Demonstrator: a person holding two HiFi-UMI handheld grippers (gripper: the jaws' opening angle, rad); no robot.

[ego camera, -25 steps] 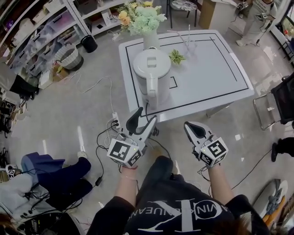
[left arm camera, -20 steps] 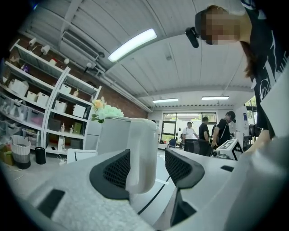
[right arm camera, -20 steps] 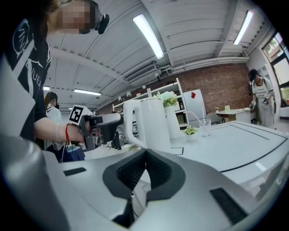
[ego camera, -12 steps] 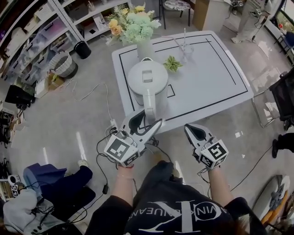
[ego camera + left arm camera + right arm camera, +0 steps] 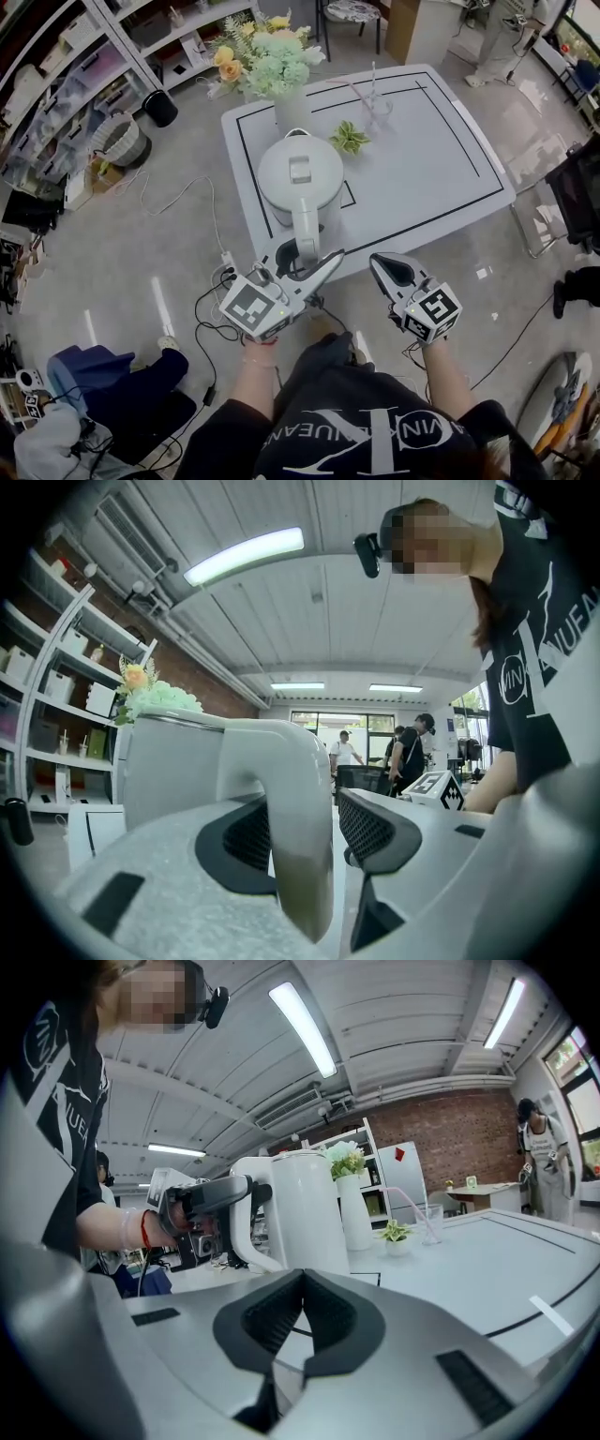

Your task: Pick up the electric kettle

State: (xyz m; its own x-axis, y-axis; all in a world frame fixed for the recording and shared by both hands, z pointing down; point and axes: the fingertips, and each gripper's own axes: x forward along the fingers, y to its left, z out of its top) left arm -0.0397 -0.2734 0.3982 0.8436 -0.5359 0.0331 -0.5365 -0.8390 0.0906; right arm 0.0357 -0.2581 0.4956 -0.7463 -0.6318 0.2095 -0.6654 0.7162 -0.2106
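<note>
The white electric kettle (image 5: 300,173) stands near the front edge of the white table (image 5: 422,169), its handle (image 5: 305,228) pointing towards me. My left gripper (image 5: 307,251) reaches level around that handle, one jaw on each side. In the left gripper view the handle (image 5: 300,836) fills most of the space between the pads; the jaws have just been closing a little, and a thin gap still shows at the right pad (image 5: 375,829). My right gripper (image 5: 384,262) hangs shut and empty in front of the table edge, to the right of the kettle (image 5: 305,1213).
Behind the kettle stand a vase of flowers (image 5: 272,66), a small potted plant (image 5: 349,139) and a glass with a straw (image 5: 375,108). A power strip and cables (image 5: 225,267) lie on the floor below the table. Shelves line the left; a chair (image 5: 562,211) is at right.
My left gripper has moved forward from below the table edge until the kettle handle sits between its jaws. The right gripper has crept forward a little, still shut.
</note>
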